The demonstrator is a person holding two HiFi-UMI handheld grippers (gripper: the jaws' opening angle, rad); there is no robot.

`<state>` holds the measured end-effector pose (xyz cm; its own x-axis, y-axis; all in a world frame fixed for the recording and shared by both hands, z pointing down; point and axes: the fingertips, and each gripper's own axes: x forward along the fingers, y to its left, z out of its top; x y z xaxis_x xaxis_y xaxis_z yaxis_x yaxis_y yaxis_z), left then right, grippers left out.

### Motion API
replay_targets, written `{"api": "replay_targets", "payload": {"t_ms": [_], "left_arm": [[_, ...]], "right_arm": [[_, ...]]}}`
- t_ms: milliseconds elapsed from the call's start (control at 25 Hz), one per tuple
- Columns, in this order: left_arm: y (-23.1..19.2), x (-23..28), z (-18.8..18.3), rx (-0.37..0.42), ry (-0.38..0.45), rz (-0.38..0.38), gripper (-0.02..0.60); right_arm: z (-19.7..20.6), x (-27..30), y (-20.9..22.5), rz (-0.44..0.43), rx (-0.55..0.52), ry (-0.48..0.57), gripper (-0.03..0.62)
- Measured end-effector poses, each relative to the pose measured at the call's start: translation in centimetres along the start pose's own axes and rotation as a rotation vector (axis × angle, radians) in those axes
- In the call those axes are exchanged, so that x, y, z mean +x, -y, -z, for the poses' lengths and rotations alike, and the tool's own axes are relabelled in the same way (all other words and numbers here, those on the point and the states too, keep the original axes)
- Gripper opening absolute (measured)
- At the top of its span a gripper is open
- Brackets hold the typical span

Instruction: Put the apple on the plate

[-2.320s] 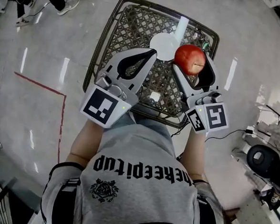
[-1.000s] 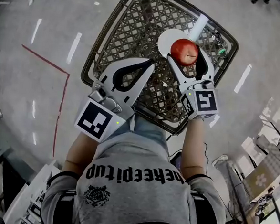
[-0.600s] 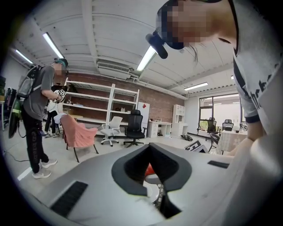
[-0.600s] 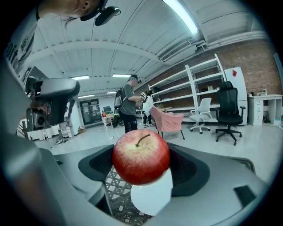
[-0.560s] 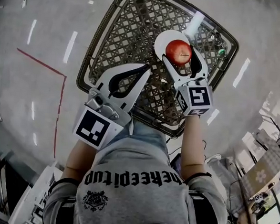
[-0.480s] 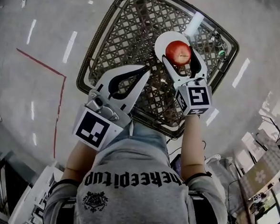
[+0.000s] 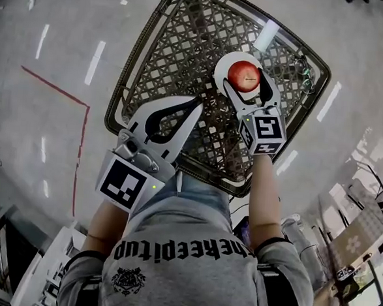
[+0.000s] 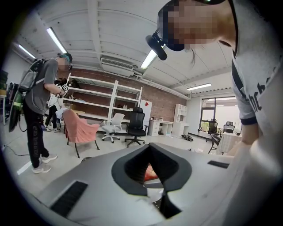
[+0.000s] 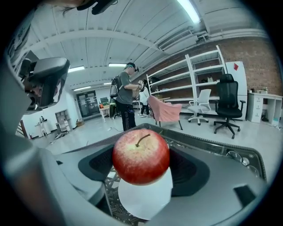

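Gripping the red apple (image 9: 140, 154) between its jaws, the right gripper (image 7: 244, 79) holds it over the white plate (image 7: 222, 61), upper right of centre in the head view; whether the apple touches the plate cannot be told. The plate sits on a dark lattice-topped table (image 7: 176, 43), which stands on a glossy grey floor (image 7: 23, 124) crossed by a red tape line (image 7: 55, 86). The left gripper (image 7: 197, 104), at centre left, has its jaws closed together, empty. Beyond stand white shelving (image 9: 201, 73), a brick wall (image 9: 252, 57) and a black office chair (image 9: 227, 99)
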<state>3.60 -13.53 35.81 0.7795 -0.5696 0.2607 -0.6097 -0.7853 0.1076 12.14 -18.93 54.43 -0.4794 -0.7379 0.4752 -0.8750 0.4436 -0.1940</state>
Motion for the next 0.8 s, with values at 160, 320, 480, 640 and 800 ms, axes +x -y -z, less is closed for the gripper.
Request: {"api": "replay_targets", "payload": {"t_ms": [160, 320, 480, 640, 800], "left_arm": [[-0.6, 0.3, 0.4, -0.003, -0.008, 0.005, 0.037], [-0.9, 0.5, 0.5, -0.001, -0.01, 0.012, 0.037], [-1.2, 0.3, 0.7, -0.003, -0.02, 0.012, 0.037], [-1.5, 0.2, 0.8, -0.012, -0.019, 0.004, 0.037], [-1.6, 0.4, 1.3, -0.016, -0.024, 0.003, 0.037]], "right_arm": [[1.6, 1.2, 0.5, 0.008, 0.015, -0.039, 0.39], [3.0, 1.8, 0.9, 0.025, 0.035, -0.071, 0.39], [4.0, 2.1, 0.9, 0.034, 0.031, -0.1, 0.39], [4.7, 2.4, 0.9, 0.04, 0.027, -0.121, 0.39], [5.5, 2.8, 1.0, 0.045, 0.021, -0.139, 0.391]]}}
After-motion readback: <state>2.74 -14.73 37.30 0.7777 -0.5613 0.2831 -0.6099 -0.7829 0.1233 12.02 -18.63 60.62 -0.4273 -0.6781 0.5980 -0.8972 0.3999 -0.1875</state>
